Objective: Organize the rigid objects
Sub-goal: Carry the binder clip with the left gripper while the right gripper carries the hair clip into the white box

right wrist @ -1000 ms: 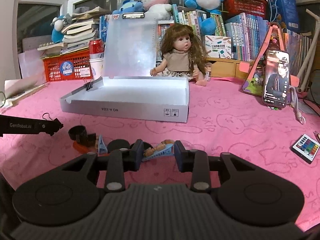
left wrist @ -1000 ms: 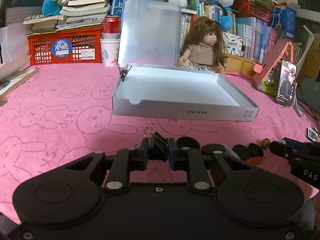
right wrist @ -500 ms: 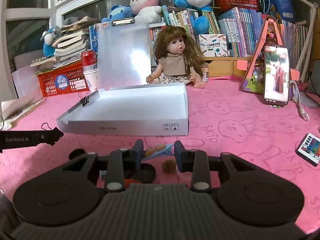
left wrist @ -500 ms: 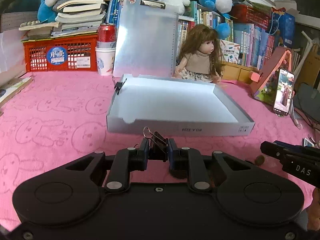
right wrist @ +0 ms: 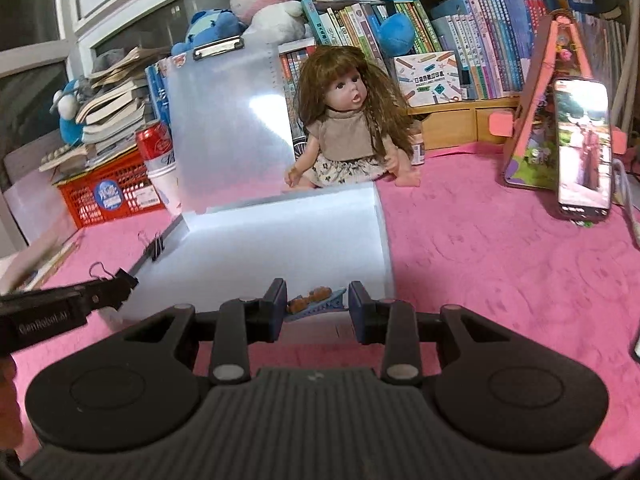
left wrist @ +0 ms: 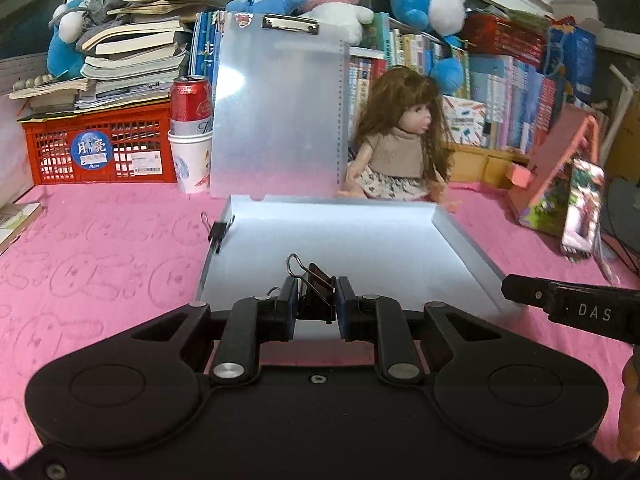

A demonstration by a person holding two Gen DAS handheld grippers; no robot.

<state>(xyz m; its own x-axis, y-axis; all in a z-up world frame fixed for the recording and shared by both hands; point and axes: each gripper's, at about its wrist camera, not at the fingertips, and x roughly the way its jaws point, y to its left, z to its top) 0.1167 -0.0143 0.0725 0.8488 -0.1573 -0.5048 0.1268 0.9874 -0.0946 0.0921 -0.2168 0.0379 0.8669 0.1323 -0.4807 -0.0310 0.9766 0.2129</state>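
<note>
A shallow white box [left wrist: 464, 240] [right wrist: 384, 248] lies open on the pink cloth, its clear lid standing upright behind it. My left gripper [left wrist: 317, 300] is shut on a black binder clip [left wrist: 316, 286] and hangs over the box's near edge. My right gripper [right wrist: 318, 304] is shut on a blue hair clip [right wrist: 320, 303] with brown decoration, held above the box's near right corner. Another black binder clip [left wrist: 218, 232] [right wrist: 156, 246] is clamped on the box's left wall. The left gripper's tip with its clip shows at the left of the right wrist view.
A doll [left wrist: 400, 144] sits behind the box. A red crate [left wrist: 96, 148], a can on a paper cup [left wrist: 191, 136] and stacked books stand at the back left. A phone [right wrist: 584, 148] leans on a pink stand at the right.
Both grippers have risen and moved forward from the loose items on the cloth to above the box's near edge, each still holding its clip.
</note>
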